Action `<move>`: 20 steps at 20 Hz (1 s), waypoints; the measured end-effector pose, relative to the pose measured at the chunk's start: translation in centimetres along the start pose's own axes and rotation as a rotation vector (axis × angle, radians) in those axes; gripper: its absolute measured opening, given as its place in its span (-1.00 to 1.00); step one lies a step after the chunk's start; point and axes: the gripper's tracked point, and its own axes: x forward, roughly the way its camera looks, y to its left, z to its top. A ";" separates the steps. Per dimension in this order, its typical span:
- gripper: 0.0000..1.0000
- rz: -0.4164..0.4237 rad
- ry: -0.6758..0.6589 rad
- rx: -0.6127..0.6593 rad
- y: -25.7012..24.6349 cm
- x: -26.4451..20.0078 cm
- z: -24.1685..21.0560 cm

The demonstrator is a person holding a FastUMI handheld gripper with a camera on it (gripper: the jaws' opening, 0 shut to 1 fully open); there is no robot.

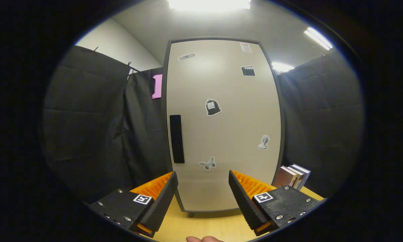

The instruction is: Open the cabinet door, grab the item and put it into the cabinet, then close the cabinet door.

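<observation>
- The cabinet (221, 127) stands upright on the worktop (201, 225), its door shut; dark handle (176, 138) near the door's left edge
- Books (294, 176) stand just right of the cabinet's base
- Tongs (203, 188) spread apart, empty, facing the cabinet's lower front

My tongs (203, 191) end in two wedge-shaped fingers (163, 198) with ribbed inner faces, set wide apart with nothing between them. Each carries a flat plate with silver screws (279, 217) and a square black-and-white marker (143, 199).
</observation>
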 end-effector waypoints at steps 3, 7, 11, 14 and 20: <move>0.88 0.015 0.017 0.019 2.0 3.0 -0.2; 0.88 0.020 0.017 0.026 3.5 7.3 0.3; 0.80 0.042 0.010 0.000 6.1 10.7 0.8; 0.68 0.060 0.000 -0.041 7.4 12.0 1.1; 0.41 -0.010 -0.009 -0.061 6.2 13.3 1.2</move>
